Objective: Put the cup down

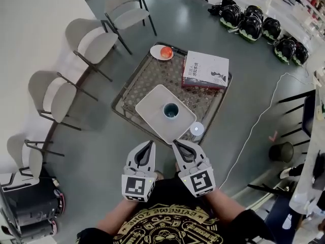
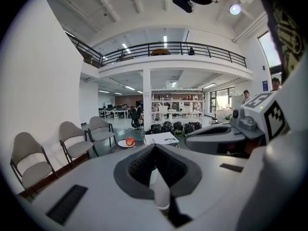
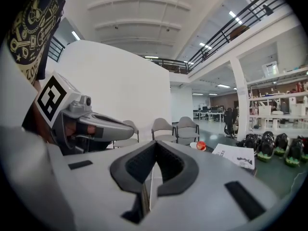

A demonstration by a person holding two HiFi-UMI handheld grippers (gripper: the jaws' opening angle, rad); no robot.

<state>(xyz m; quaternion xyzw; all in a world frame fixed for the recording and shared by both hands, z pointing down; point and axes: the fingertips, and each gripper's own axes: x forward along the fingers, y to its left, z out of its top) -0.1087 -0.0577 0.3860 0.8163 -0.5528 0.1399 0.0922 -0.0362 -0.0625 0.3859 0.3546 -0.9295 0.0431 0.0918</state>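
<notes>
Head view, left to right: I see chairs [image 1: 86, 42] along left edge. Left gripper [image 1: 150, 143] bottom centre, tips pressed together, empty. Cup [image 1: 171, 110] upright on white tray [image 1: 150, 103] mid-frame, apart from both tongs. Right gripper [image 1: 174, 143] likewise closed, empty. Gripper views miss cup and show only red fruit [image 2: 129, 141] and book [image 2: 161, 138] beyond the jaws.

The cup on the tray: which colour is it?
The small round cup is dark teal; head view.

left gripper [image 1: 149, 145]: jaws together | right gripper [image 1: 176, 145]: jaws together (side by side)
</notes>
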